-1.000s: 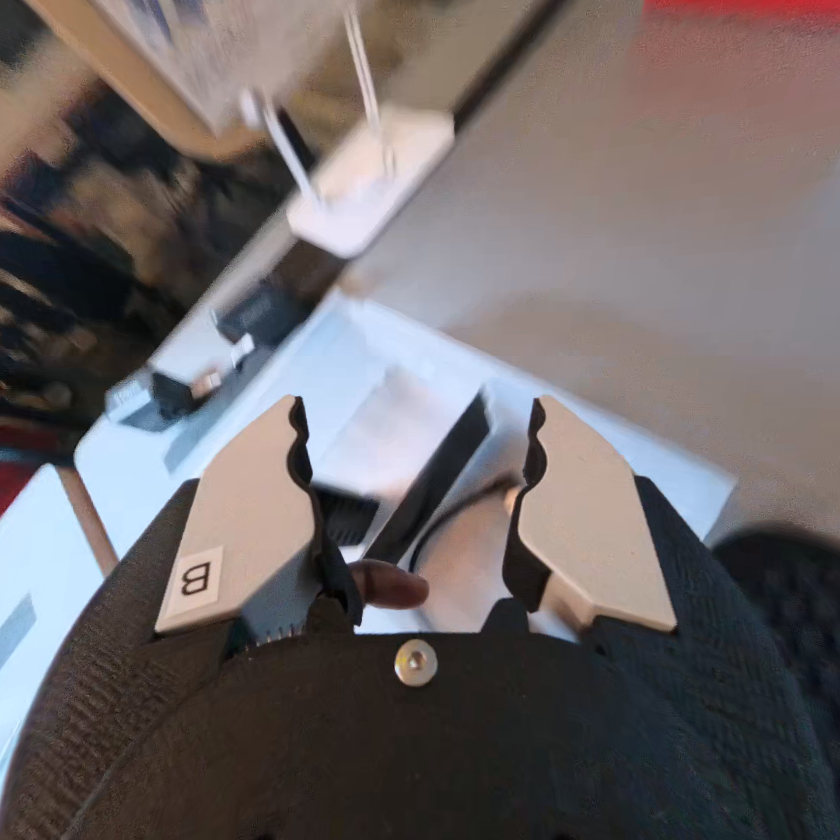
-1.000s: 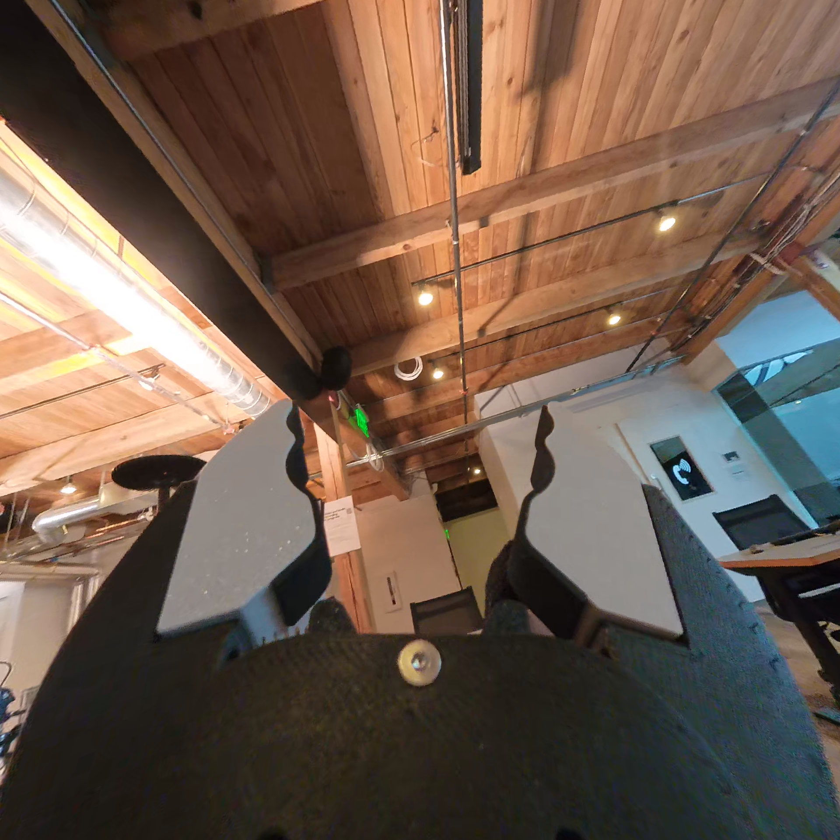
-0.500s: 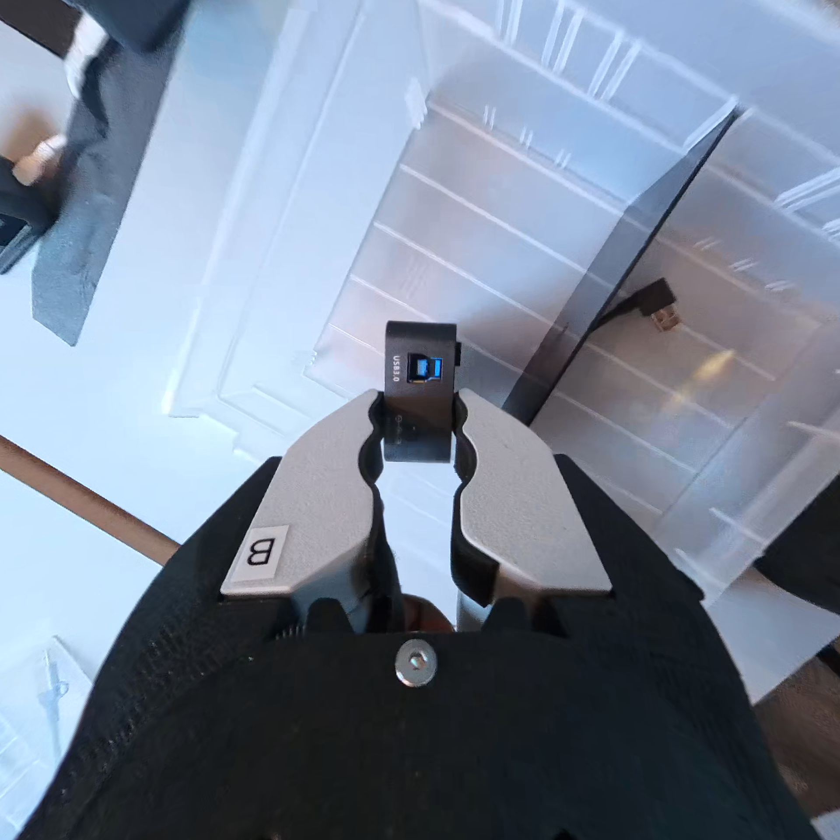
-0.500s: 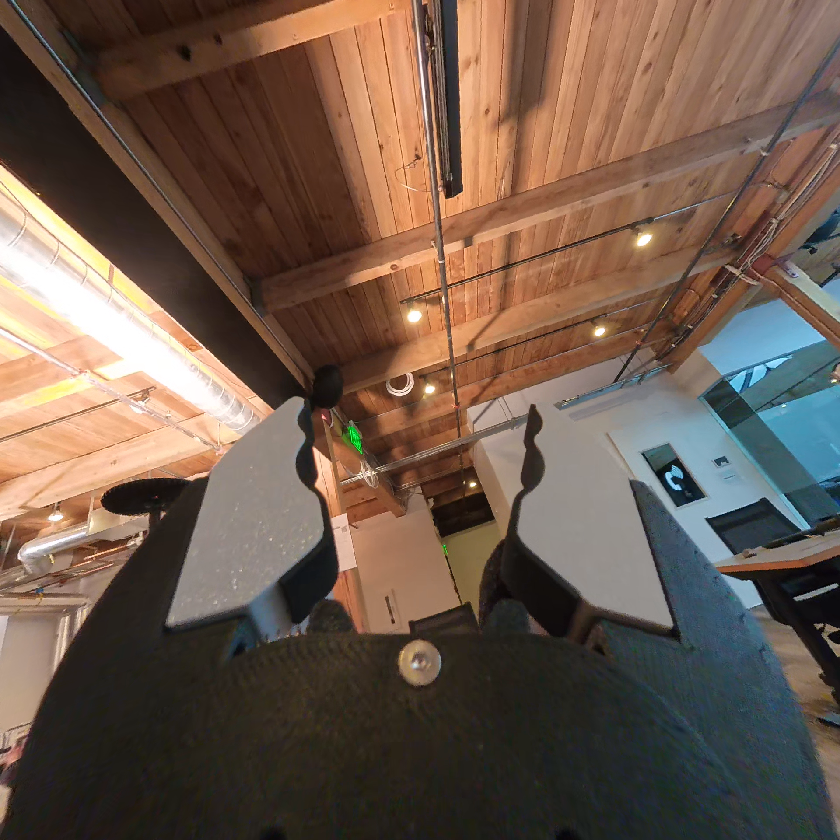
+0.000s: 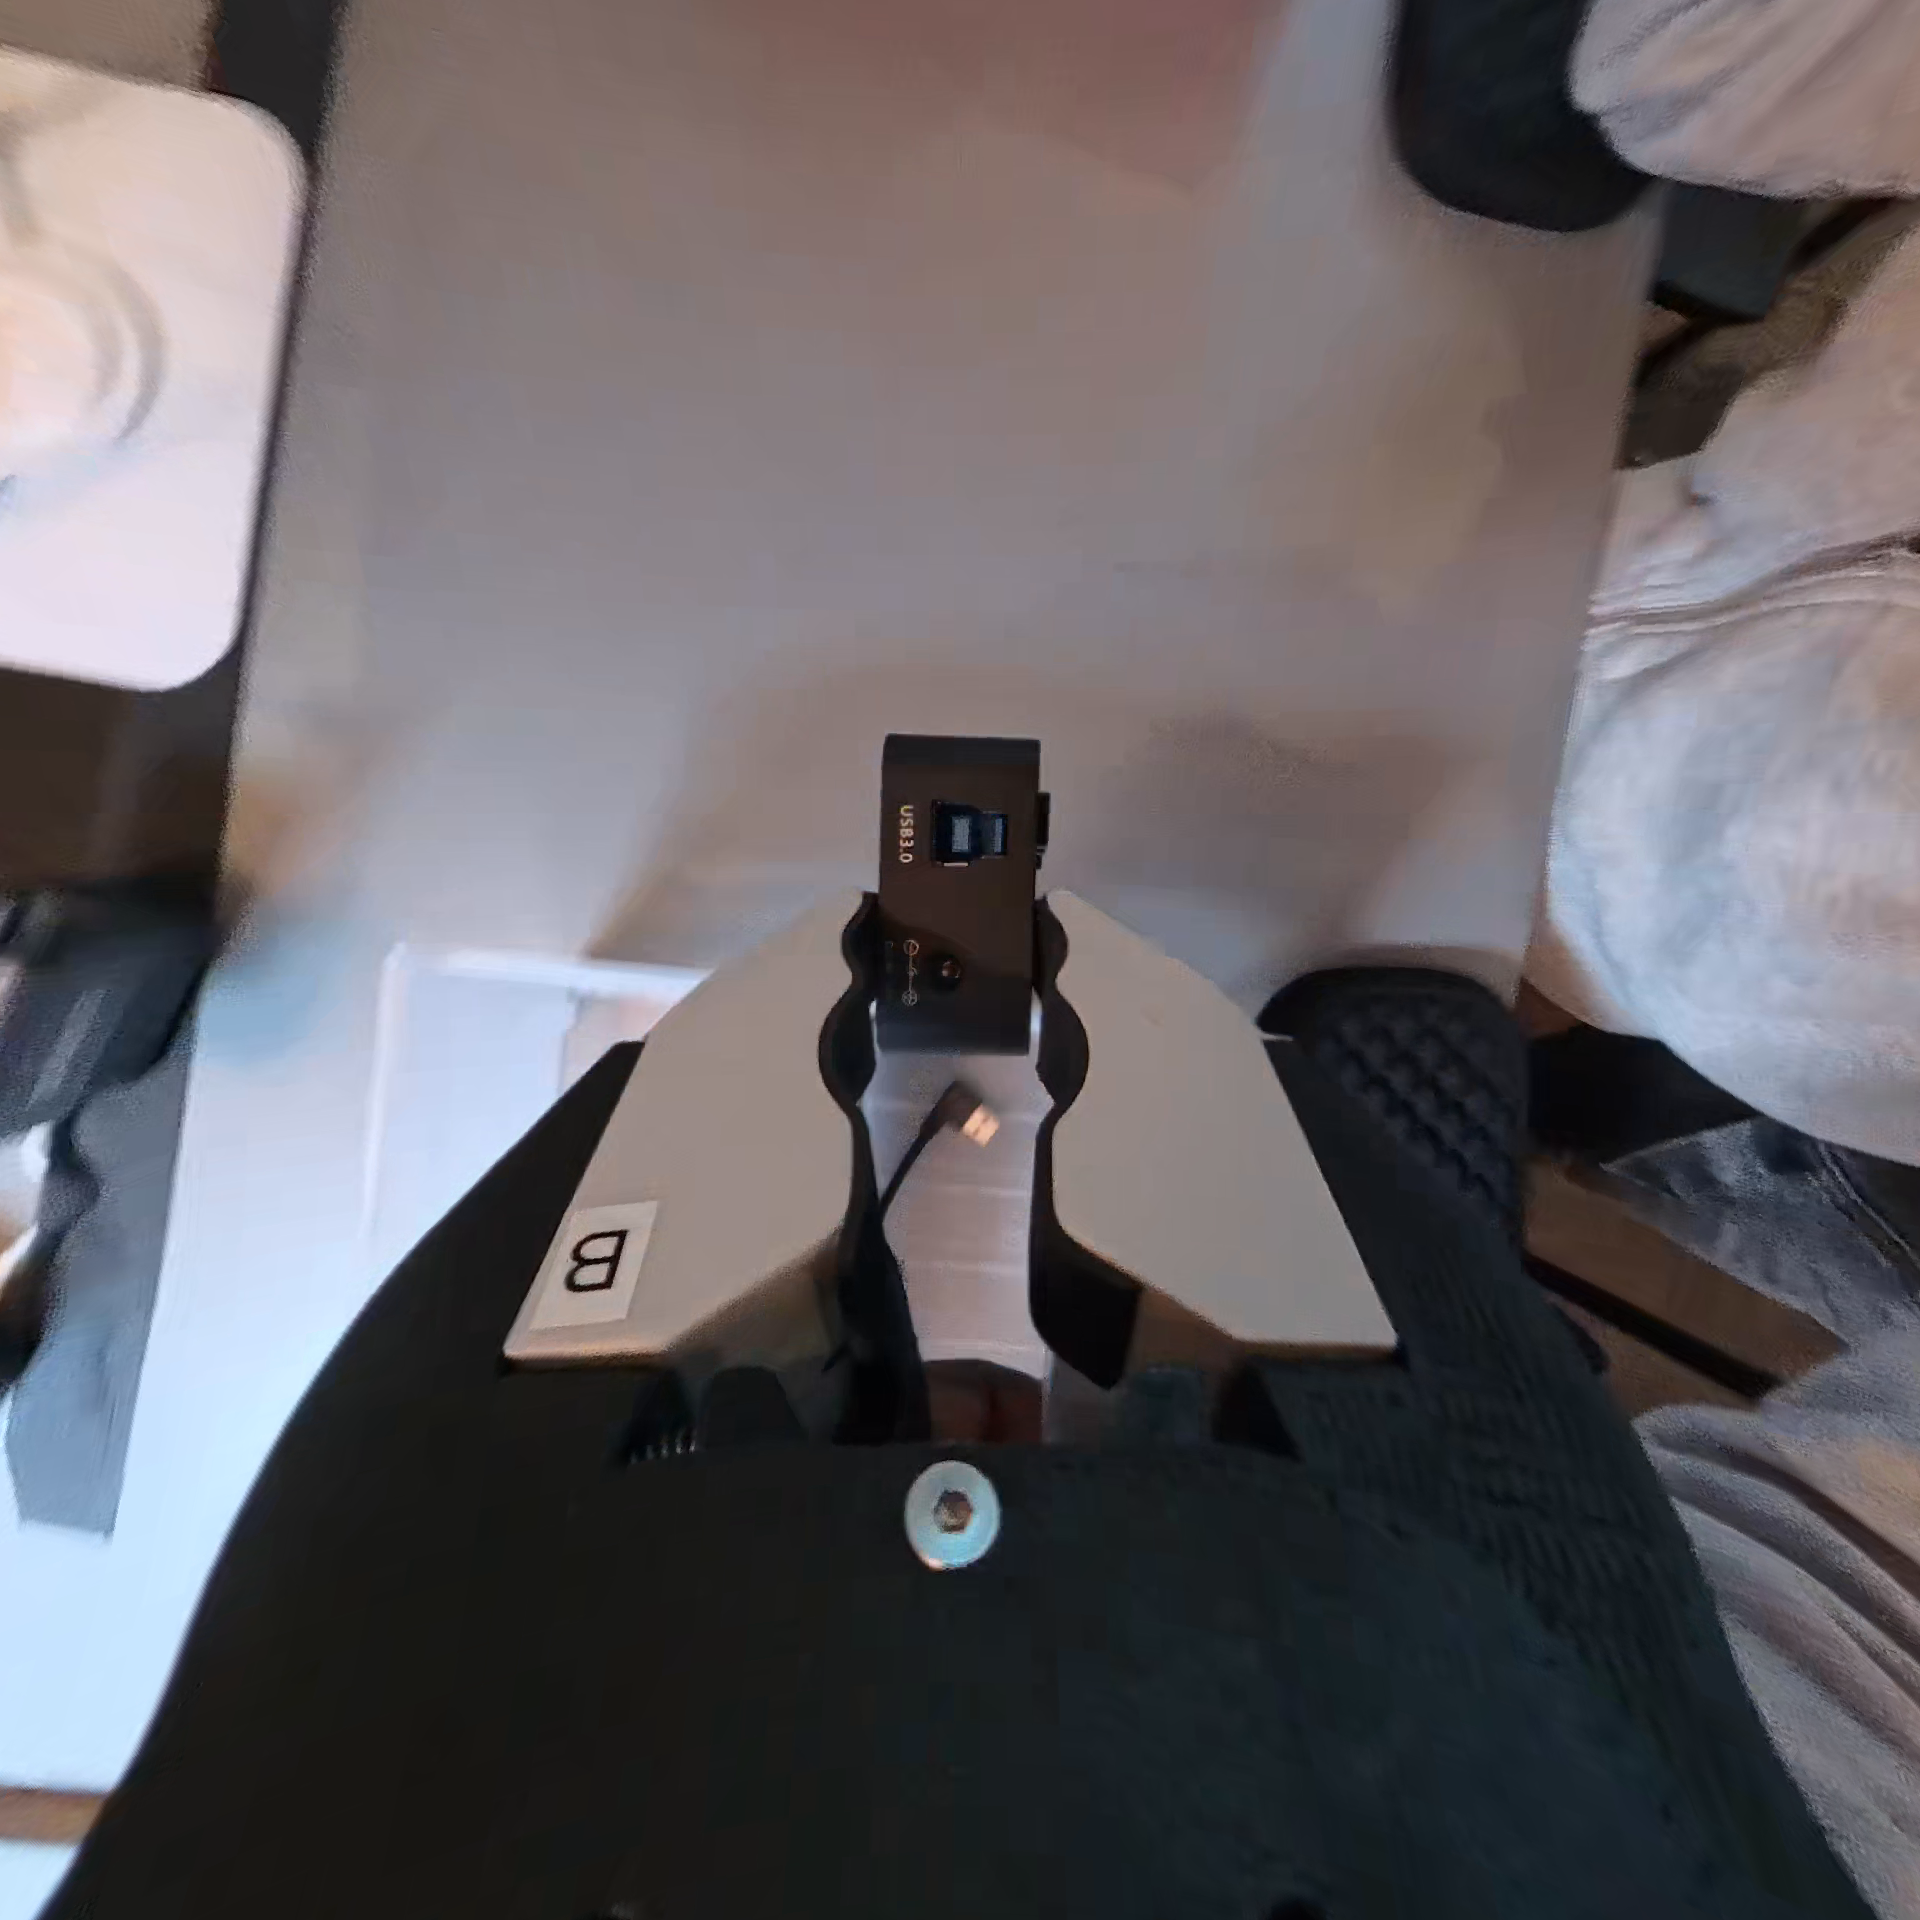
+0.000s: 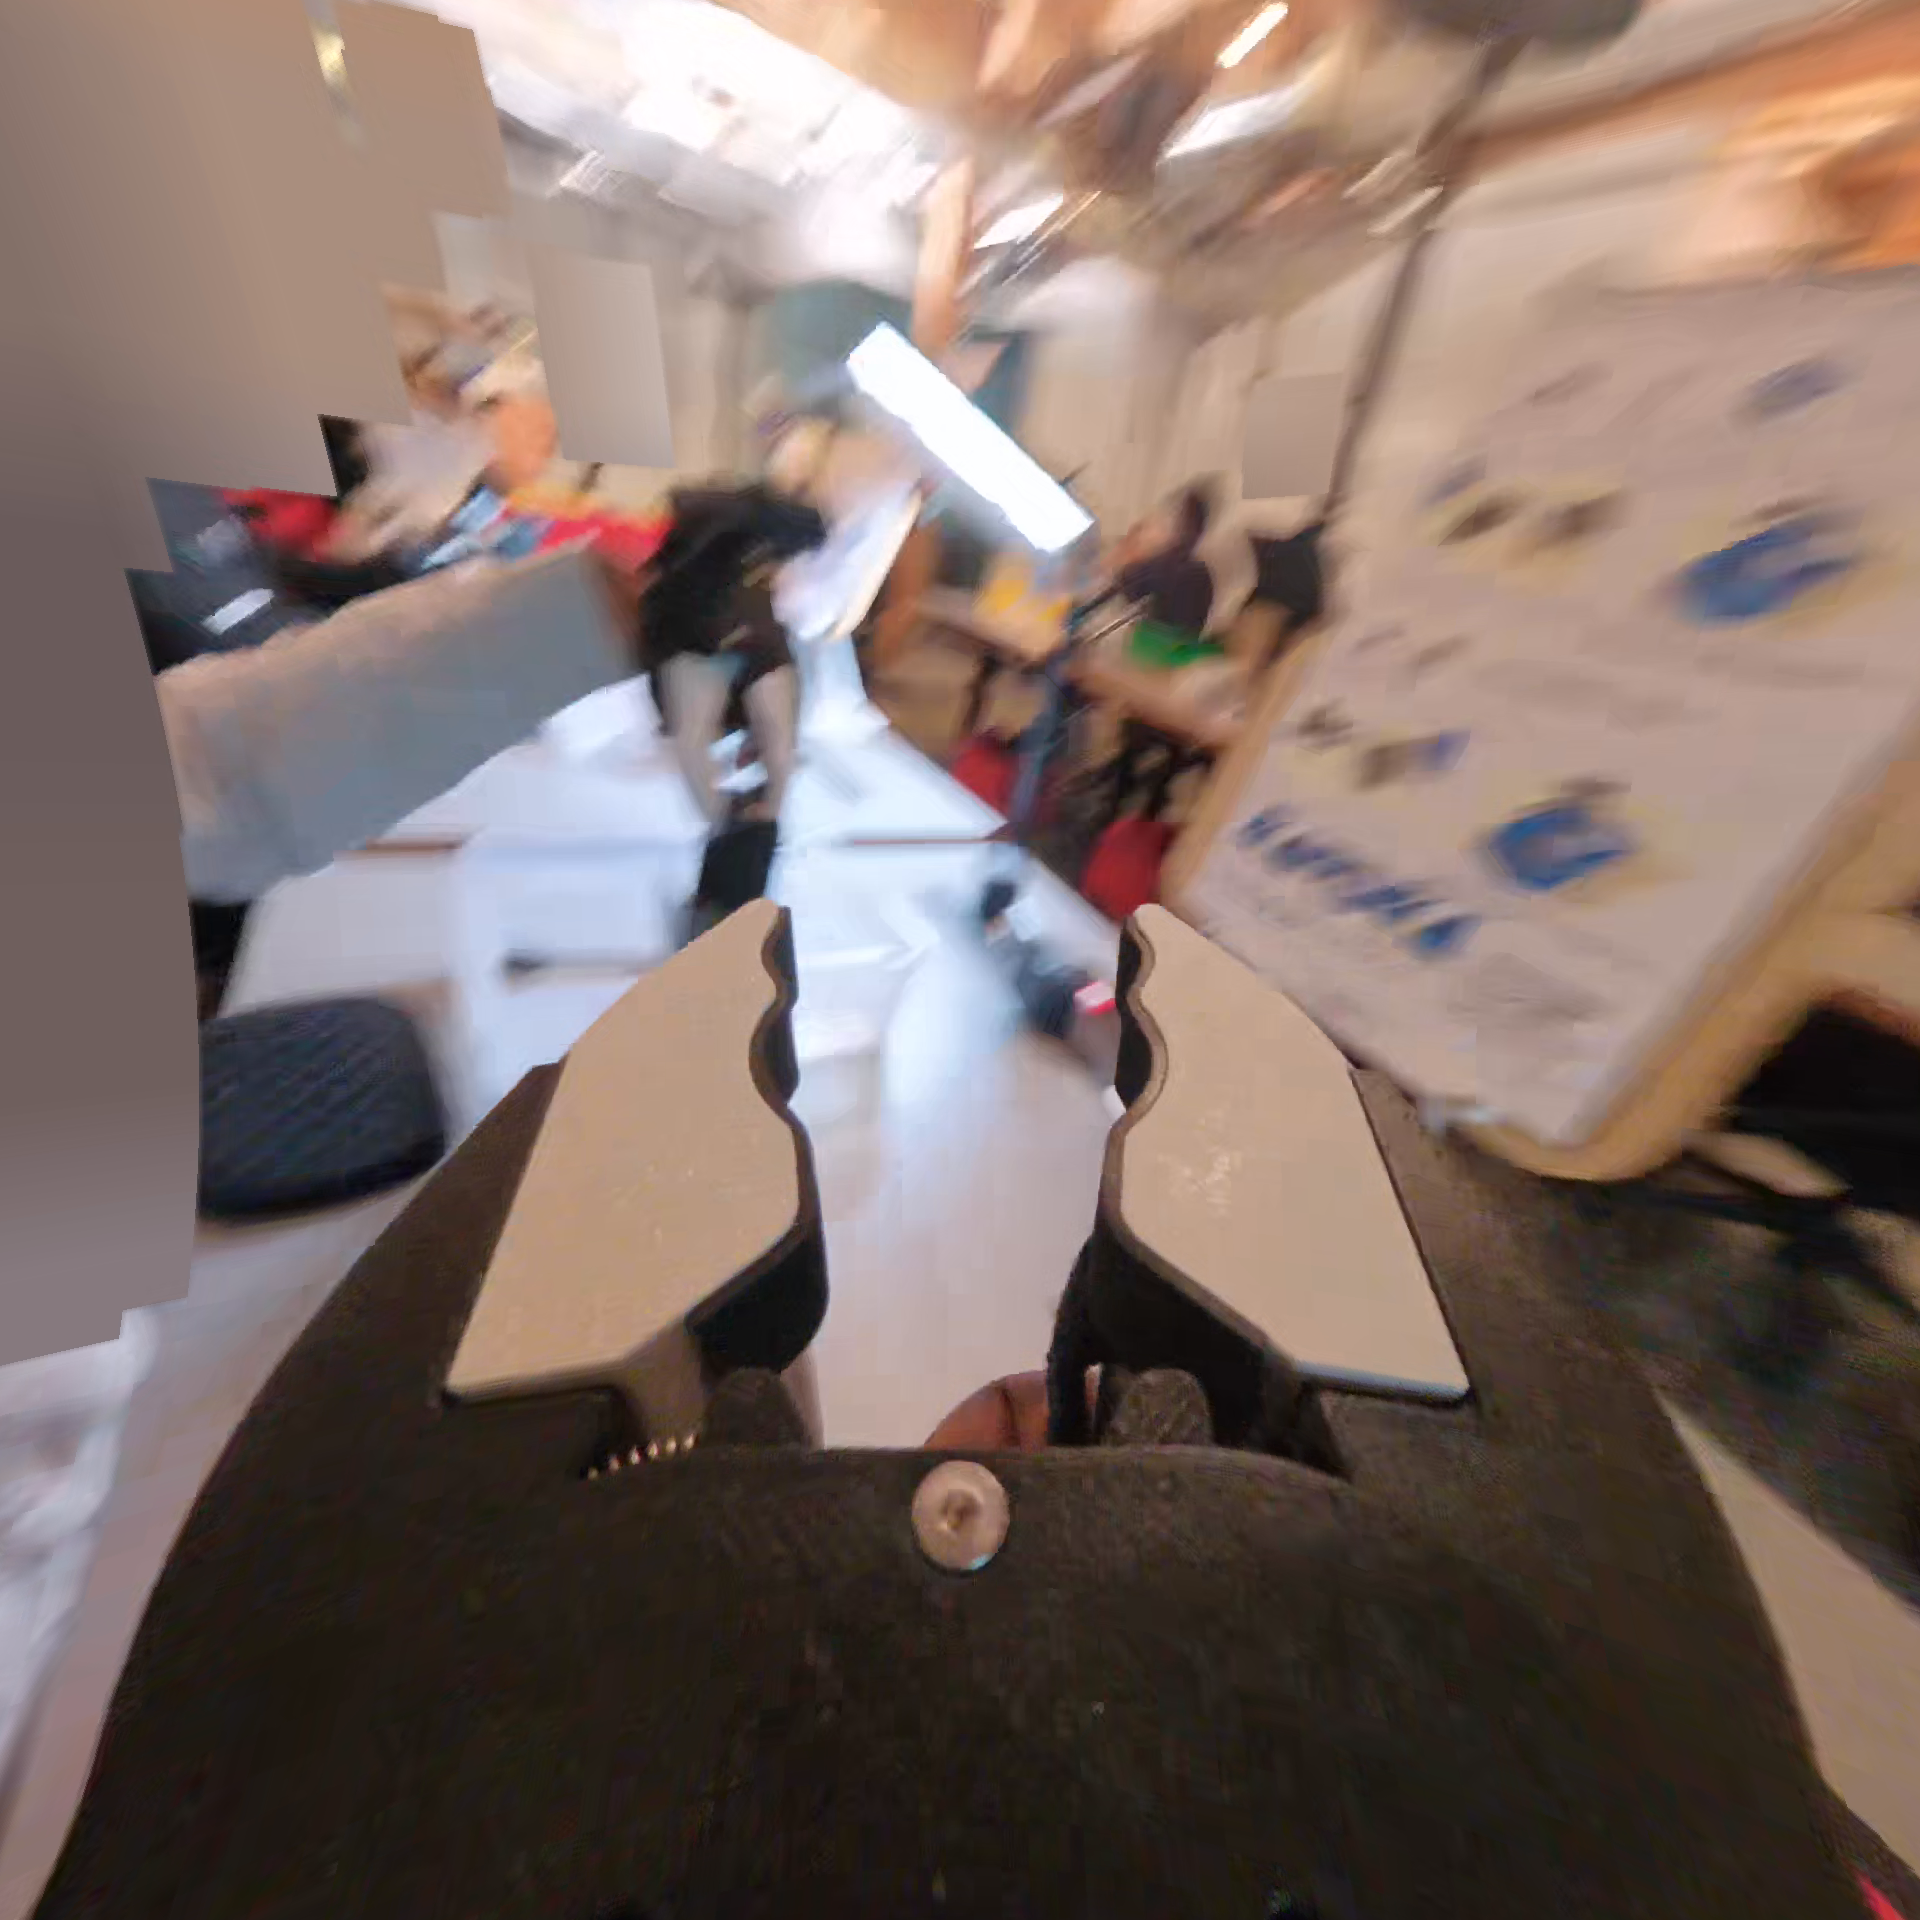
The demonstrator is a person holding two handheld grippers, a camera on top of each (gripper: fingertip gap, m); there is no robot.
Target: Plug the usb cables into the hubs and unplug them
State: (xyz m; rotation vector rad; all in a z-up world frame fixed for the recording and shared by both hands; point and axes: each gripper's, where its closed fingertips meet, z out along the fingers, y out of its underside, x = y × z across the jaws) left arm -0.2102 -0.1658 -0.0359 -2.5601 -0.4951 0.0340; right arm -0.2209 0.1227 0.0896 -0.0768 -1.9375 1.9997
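In the left wrist view my left gripper [image 5: 954, 914] is shut on a black USB hub [image 5: 958, 883], held end-on with a blue port facing the camera, above the pale table [image 5: 883, 468]. A black cable with a USB plug [image 5: 966, 1124] lies below, between the fingers, on a white clear bin [image 5: 468, 1039]. In the right wrist view my right gripper [image 6: 954, 935] is open and empty, pointing along the table into the blurred room. The hub and cable do not show there.
A person's light-grey clothing [image 5: 1756, 727] fills the right side of the left wrist view. A black textured part [image 5: 1423, 1081], apparently the other gripper, sits near the right. In the right wrist view a grey sleeve [image 6: 395, 717] reaches in from the left, with a tilted white board [image 6: 1558, 727] at right. Left tips to right tips: about 30 centimeters.
My left gripper shut on the hub and has swung with it from over the bin to over bare table. My right gripper has swept down from the ceiling toward the table, still open.
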